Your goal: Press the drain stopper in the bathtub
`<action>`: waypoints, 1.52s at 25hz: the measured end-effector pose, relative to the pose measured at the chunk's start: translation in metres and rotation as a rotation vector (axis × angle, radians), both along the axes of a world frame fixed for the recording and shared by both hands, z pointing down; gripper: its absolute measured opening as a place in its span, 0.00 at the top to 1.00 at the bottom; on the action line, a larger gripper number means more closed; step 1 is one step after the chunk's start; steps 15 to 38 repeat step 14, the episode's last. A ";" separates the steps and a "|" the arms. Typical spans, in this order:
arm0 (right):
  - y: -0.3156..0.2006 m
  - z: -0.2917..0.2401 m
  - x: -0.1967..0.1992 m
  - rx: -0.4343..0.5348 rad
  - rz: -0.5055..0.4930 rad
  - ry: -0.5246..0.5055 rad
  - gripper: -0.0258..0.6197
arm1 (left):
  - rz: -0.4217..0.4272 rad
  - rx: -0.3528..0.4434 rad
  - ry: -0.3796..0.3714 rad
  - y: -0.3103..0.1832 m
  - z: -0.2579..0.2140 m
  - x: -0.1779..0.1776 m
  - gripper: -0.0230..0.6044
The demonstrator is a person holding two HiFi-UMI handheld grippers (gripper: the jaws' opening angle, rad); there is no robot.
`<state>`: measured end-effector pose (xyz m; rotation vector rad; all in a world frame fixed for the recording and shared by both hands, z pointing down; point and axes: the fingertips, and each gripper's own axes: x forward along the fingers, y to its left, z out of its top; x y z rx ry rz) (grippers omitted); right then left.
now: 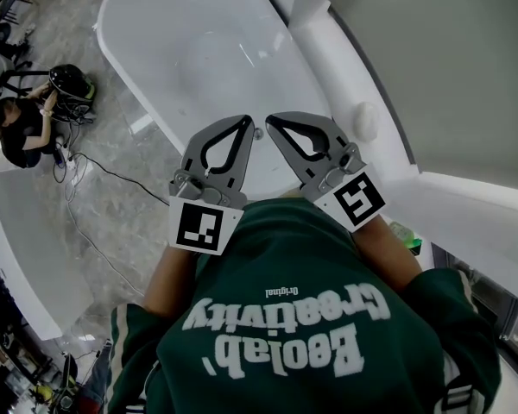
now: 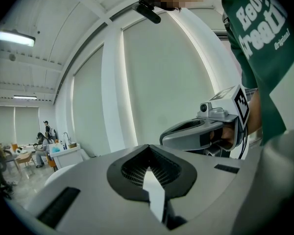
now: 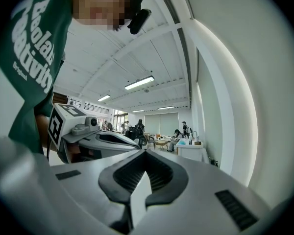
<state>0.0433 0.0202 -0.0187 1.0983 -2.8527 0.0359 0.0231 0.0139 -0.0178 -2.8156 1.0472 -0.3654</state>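
The white bathtub (image 1: 198,41) lies ahead and below me in the head view, its basin bare and glossy. A small grey metal piece (image 1: 257,133) shows near its near end, between the two gripper tips; I cannot tell whether it is the drain stopper. My left gripper (image 1: 245,122) and right gripper (image 1: 273,121) are held side by side against my chest, high above the tub, both shut on nothing. The left gripper (image 2: 148,150) faces a white wall with the right gripper (image 2: 206,131) beside it. The right gripper (image 3: 145,153) faces the room, the left gripper (image 3: 95,138) alongside.
A round white object (image 1: 365,121) sits on the ledge between the tub and the right wall, with a green item (image 1: 411,238) further along. On the marble floor at left a person (image 1: 22,128) crouches by a black round machine (image 1: 69,80); its cable (image 1: 99,172) trails toward me.
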 end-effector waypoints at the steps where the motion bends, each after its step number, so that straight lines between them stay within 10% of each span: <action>1: 0.000 0.001 -0.001 -0.003 -0.001 0.001 0.94 | 0.000 0.002 -0.001 0.000 0.000 0.000 0.95; 38: -0.005 0.015 -0.002 0.014 -0.006 -0.001 0.94 | 0.010 0.014 -0.004 -0.003 0.019 0.002 0.95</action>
